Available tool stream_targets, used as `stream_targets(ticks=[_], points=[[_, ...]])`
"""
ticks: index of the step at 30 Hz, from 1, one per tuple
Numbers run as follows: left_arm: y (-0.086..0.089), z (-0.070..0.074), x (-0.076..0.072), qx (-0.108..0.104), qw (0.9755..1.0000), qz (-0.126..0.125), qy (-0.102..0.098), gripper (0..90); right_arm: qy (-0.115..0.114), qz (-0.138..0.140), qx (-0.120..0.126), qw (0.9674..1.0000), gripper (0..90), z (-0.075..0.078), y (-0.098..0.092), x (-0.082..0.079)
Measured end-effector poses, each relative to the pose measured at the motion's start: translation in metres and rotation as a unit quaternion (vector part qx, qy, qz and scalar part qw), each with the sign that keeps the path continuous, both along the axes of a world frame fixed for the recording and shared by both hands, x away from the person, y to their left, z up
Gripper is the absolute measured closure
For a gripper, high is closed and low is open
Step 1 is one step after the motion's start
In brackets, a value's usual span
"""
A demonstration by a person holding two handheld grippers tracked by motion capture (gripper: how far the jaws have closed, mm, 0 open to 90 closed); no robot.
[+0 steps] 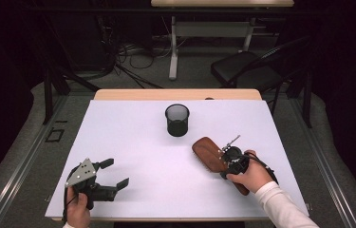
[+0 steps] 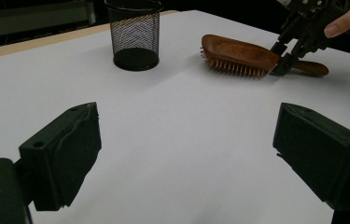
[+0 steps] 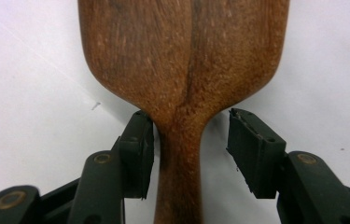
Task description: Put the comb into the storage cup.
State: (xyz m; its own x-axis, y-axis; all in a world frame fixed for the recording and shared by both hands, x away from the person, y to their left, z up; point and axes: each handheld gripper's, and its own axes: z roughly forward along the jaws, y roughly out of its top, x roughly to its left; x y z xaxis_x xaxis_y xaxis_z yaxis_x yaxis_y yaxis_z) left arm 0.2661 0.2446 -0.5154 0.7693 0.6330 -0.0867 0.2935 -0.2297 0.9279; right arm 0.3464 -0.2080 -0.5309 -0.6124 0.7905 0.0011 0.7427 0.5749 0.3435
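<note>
Brush (image 1: 209, 153) lies flat at worktop's 4 o'clock. Your right claw (image 3: 189, 135) straddles its neck, one pad touching, not clamped. Left claw (image 1: 111, 173) open, empty. Cup (image 1: 177, 119) empty; grip and lift remain.

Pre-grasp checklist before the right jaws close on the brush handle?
1. Hairbrush flat on the table, bristles down: ok.
2. Handle neck between the jaws of the right gripper: ok.
3. Handle centred in the gap: not ok; one jaw is at the wood, the other stands off with a gap.
4. Firm grip on the handle: not ok, jaws not closed on it yet.
5. Left gripper open and well away from the brush: ok.
6. Mesh cup upright and apart from the brush: ok.
</note>
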Motion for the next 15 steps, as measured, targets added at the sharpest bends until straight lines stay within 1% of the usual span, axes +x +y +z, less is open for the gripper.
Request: stream_targets(ticks=[1, 2, 6, 9, 10, 11, 12, 13, 14, 15], points=[[0.0, 0.0, 0.0, 0.0, 1.0, 0.0, 0.0, 7.8, -0.001, 0.0, 0.001, 1.0, 51.2, 0.0, 0.0, 0.0], [0.0, 0.0, 0.0, 0.0, 1.0, 0.0, 0.0, 7.8, 0.013, -0.003, -0.01, 0.9999, 52.0, 0.002, 0.0, 0.001], [0.0, 0.0, 0.0, 0.0, 1.0, 0.0, 0.0, 7.9, 0.015, -0.001, -0.007, 0.9999, 56.1, 0.003, 0.0, 0.002], [0.0, 0.0, 0.0, 0.001, 1.0, 0.0, 0.0, 7.9, 0.023, 0.006, -0.015, 0.9996, 58.7, 0.004, 0.0, 0.002], [0.0, 0.0, 0.0, 0.001, 1.0, -0.001, 0.0, 8.0, 0.005, 0.003, 0.005, 1.0, 58.9, 0.0, 0.0, 0.002], [0.0, 0.0, 0.0, 0.001, 1.0, -0.001, 0.0, 8.0, -0.009, 0.004, 0.018, 0.9998, 59.7, -0.003, 0.001, 0.002], [0.0, 0.0, 0.0, 0.0, 1.0, 0.0, 0.001, 8.0, 0.0, 0.004, 0.01, 0.9999, 60.9, -0.002, 0.001, 0.001], [0.0, 0.0, 0.0, 0.001, 1.0, -0.001, 0.0, 8.0, 0.033, 0.011, -0.025, 0.9991, 61.0, 0.005, 0.001, 0.002], [0.0, 0.0, 0.0, 0.001, 1.0, -0.001, 0.0, 8.0, 0.045, 0.016, -0.044, 0.9979, 61.2, 0.008, 0.001, 0.003], [0.0, 0.0, 0.0, 0.001, 1.0, -0.001, 0.0, 8.1, 0.04, 0.017, -0.039, 0.9983, 61.9, 0.007, 0.001, 0.003]])
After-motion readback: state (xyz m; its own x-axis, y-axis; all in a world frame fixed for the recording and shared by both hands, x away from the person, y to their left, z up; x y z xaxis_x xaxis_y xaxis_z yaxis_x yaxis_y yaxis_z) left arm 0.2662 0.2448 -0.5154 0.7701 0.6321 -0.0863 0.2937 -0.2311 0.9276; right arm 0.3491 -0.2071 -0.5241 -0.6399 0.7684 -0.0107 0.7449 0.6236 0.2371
